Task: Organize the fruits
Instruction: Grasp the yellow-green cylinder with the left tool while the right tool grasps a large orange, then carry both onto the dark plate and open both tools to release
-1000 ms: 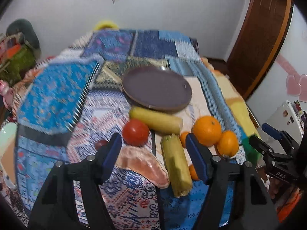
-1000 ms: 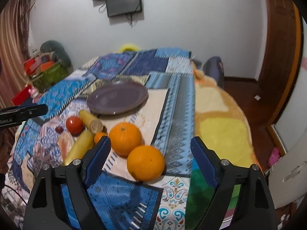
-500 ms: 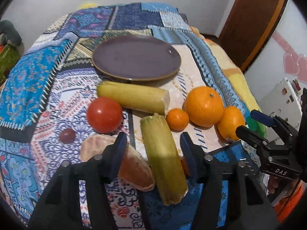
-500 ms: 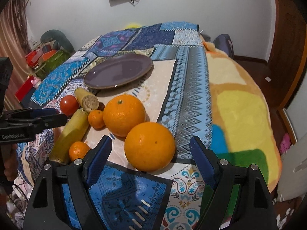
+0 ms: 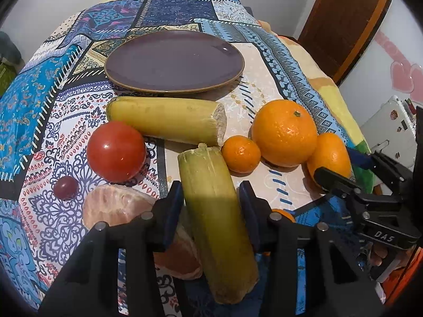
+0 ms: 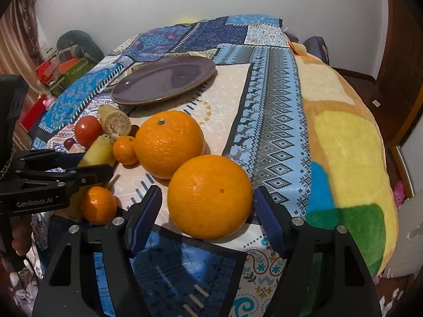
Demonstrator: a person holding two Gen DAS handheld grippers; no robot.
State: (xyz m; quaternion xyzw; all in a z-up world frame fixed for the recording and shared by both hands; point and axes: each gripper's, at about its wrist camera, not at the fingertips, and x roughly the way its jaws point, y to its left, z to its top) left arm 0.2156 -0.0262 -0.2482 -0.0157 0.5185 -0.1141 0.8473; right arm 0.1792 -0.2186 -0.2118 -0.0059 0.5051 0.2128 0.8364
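Observation:
My left gripper [image 5: 211,206] is closed around the near yellow-green cane piece [image 5: 216,211], its pads at both sides of it. A second cane piece [image 5: 166,119], a tomato [image 5: 116,150], a small mandarin [image 5: 241,153], a big orange [image 5: 284,132] and a peeled pomelo segment [image 5: 116,208] lie around it. My right gripper [image 6: 207,208] is open, its jaws straddling the nearest big orange [image 6: 210,196] with a gap on the left. An empty purple plate [image 6: 164,79] sits behind the fruit and also shows in the left wrist view [image 5: 174,60].
A second big orange [image 6: 169,144], two small mandarins [image 6: 99,204] and a grape [image 5: 65,187] lie on the patterned cloth [image 6: 272,105]. The bed edge drops off on the right, near a wooden door [image 5: 343,21]. Clutter lies on the floor at the left [image 6: 63,66].
Both grippers moved forward and down to the fruit. The left jaws narrowed onto the near cane piece. The right jaws came around the nearest orange.

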